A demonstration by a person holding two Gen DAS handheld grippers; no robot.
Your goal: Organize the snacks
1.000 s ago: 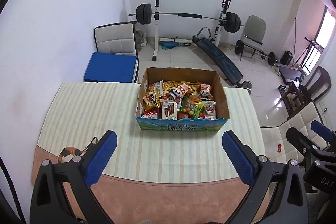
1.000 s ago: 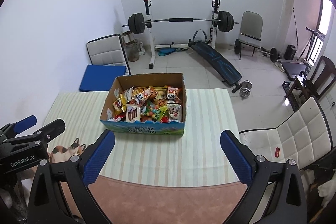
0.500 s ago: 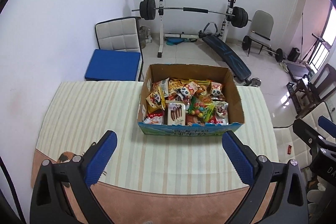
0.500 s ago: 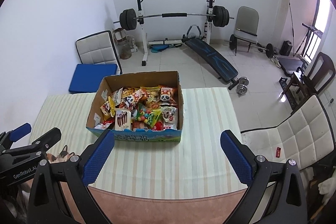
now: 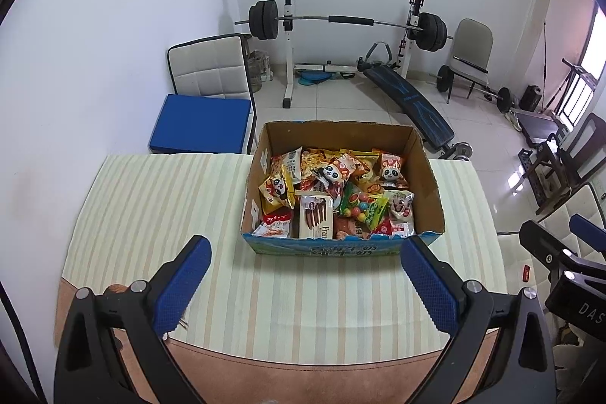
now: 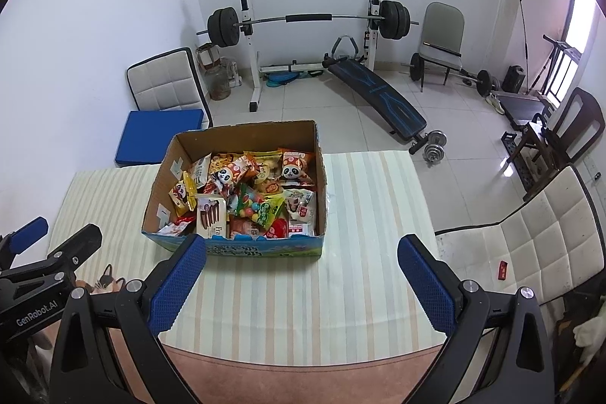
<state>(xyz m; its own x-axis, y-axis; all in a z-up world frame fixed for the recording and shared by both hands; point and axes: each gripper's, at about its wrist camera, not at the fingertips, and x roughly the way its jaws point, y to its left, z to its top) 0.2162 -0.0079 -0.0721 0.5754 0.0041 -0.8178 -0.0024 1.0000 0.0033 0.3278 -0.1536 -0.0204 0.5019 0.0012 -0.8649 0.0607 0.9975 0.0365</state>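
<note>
A cardboard box [image 5: 342,245] heaped with snacks [image 5: 335,195] sits on the striped cloth [image 5: 151,207] of the counter, toward its far edge, in a room that doubles as a home gym. The packets are piled so thickly that those underneath are hidden, and most of the printing is too small to read; panda-faced wrappers [image 5: 333,173], a chocolate-biscuit box [image 5: 315,216] and a bag of coloured candy balls [image 5: 358,205] can be picked out on top. The lettering on the box's blue front panel is blurred.

The left gripper [image 5: 305,284] hovers over the near part of the counter, pointed at the box, its blue-padded fingers [image 5: 181,284] spread wide and holding nothing. The right gripper [image 6: 301,284] hangs beside it at much the same height, jaws equally wide and bare, with its left pad overlapping the box's near corner in the right wrist view. Each tool shows only partly in the other's camera, cut off at the frame edge. The hands holding them are out of sight.

Behind the counter stand a barbell rack [image 5: 342,21], a sit-up bench [image 5: 411,101] and a chair with a blue cushion [image 5: 200,127].
</note>
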